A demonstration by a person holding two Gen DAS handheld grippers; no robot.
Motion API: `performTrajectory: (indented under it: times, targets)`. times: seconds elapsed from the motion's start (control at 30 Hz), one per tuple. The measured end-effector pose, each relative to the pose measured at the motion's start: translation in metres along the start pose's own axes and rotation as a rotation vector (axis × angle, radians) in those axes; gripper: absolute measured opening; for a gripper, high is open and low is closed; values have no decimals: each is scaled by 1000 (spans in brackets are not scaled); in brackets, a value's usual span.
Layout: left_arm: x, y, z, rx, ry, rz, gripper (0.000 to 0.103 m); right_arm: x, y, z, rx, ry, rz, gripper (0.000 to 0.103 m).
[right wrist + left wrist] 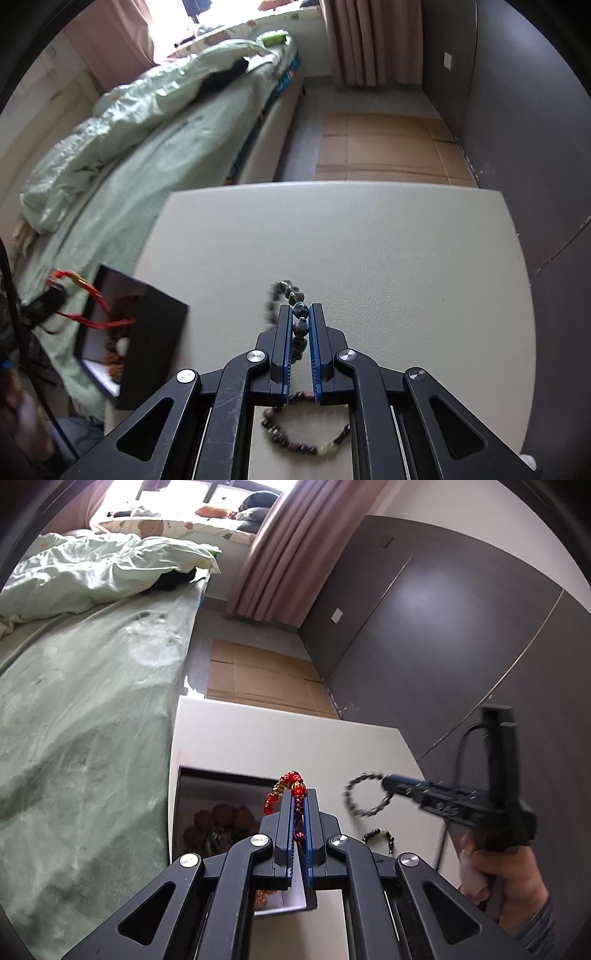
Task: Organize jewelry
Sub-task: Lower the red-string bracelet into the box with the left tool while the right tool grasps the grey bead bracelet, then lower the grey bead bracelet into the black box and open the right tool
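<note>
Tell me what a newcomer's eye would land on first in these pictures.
The red bead bracelet stands out, pinched in the left gripper above the open black box at the table's left edge. The right gripper is shut on a dark green bead bracelet over the table, and a multicoloured bracelet lies below it.

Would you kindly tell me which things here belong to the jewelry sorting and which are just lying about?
Part of the job:
- red bead bracelet, in the left hand-held gripper
- dark stone bracelet, in the right hand-held gripper
- multicolour bracelet on the table
- black jewelry box

Lying about:
- bed
- curtain
- flattened cardboard
</note>
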State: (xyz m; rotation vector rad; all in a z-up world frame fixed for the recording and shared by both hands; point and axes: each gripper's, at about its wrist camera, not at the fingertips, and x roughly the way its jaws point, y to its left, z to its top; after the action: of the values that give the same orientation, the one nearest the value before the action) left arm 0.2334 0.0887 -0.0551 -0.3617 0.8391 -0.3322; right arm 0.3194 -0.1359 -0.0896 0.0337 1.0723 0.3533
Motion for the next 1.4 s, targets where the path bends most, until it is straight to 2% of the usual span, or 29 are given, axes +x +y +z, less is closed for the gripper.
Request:
performTrajectory:
  times: [0.13, 0.2, 0.27, 0.33, 0.47, 0.63, 0.87, 0.93, 1.0, 1.03, 1.07, 1.13, 1.2, 1.3, 1.4]
  targets:
    - [-2, 3, -6, -24, 29, 7, 5, -27, 5, -4, -12, -49, 10, 10]
    - [1, 6, -8, -34, 59, 33, 16, -39, 10, -5, -13, -74, 20, 10]
    - [2, 3, -10, -11, 69, 79, 74, -54, 14, -9, -16, -100, 34, 10]
    - [-7, 0, -11, -2, 29, 50, 94, -63, 23, -9, -16, -122, 56, 10]
    - [-26, 13, -18, -71, -22, 61, 94, -82, 50, -12, -43, -164, 106, 10]
    - [-62, 28, -24, -160, -156, 102, 94, -91, 79, -14, -72, -180, 181, 10]
    - [-79, 40, -25, -221, -190, 105, 94, -82, 124, -17, -125, -157, 230, 10]
    - [-79, 44, -26, -222, -186, 126, 94, -74, 134, -16, -137, -142, 208, 10]
    - [-77, 47, -24, -214, -178, 152, 94, -64, 137, -15, -128, -104, 197, 28]
    - [-76, 48, -23, -212, -172, 156, 94, -58, 135, -14, -109, -80, 199, 53]
    - [-76, 51, -25, -214, -167, 158, 94, -57, 130, -15, -87, -81, 196, 59]
    - [-76, 55, -25, -221, -161, 172, 94, -61, 120, -17, -71, -102, 163, 59]
    - [-77, 54, -26, -216, -158, 185, 94, -67, 107, -19, -43, -115, 168, 59]
    - [-74, 48, -29, -181, -128, 200, 95, -78, 83, -25, 4, -127, 166, 59]
    - [-79, 35, -33, -129, -139, 212, 95, -84, 63, -32, 31, -121, 144, 59]
